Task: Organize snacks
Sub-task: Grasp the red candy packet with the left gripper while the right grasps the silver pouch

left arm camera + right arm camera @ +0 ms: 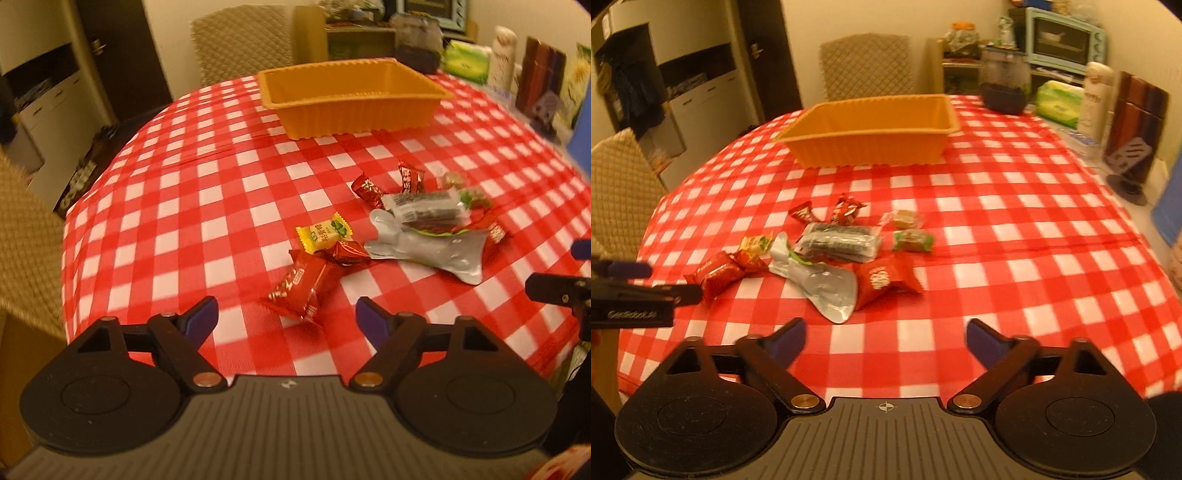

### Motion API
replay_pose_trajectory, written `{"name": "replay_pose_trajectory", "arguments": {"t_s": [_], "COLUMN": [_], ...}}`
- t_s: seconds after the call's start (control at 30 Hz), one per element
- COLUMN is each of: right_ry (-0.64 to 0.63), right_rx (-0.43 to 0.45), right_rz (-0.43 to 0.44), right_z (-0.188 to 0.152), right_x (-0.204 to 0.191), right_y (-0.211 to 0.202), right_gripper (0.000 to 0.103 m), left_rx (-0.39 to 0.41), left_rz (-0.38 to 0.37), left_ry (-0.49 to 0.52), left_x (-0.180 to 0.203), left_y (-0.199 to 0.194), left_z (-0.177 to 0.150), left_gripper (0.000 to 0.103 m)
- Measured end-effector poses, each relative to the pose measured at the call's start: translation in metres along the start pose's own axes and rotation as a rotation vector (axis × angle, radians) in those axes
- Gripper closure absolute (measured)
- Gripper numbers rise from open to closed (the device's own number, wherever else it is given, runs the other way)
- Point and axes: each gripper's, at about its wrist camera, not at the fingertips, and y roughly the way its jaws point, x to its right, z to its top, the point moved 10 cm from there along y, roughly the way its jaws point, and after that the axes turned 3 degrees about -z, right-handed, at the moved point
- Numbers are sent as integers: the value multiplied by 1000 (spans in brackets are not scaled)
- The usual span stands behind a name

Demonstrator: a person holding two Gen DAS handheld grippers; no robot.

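Left gripper (pixel 286 319): jaws wide, nothing held, hovering just short of the red candy (pixel 295 291).
Right gripper (pixel 886 341): wide apart too, nothing held.
Snack pile (pixel 827 251): loose on the checked tablecloth (pixel 1015 229), well short of the orange tray (pixel 871 129).

both wrist cams sit low at the near edge of the table (pixel 177 206), looking across toward the far edge. both catch the snack pile (pixel 417 225) and orange tray (pixel 871 133).
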Motion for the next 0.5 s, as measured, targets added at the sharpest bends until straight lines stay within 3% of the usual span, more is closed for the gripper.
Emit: {"name": "replay_pose_trajectory", "arguments": {"t_s": [0.2,0.37,0.5], "right_ry": [-55,-93,-114], "right_rx": [12,31,39], "right_rz": [25,33,38], "right_z": [4,9,13], "right_x": [-14,-20,-24], "right_y": [23,33,40], "right_gripper": [21,25,25], "left_rx": [2,-4,-7], "left_rz": [-46,-83,-108], "left_ry": [67,87,80], "left_x": [1,5,7], "left_y": [24,40,44], "left_z": [5,7,6], "left_gripper": [32,53,64]}}
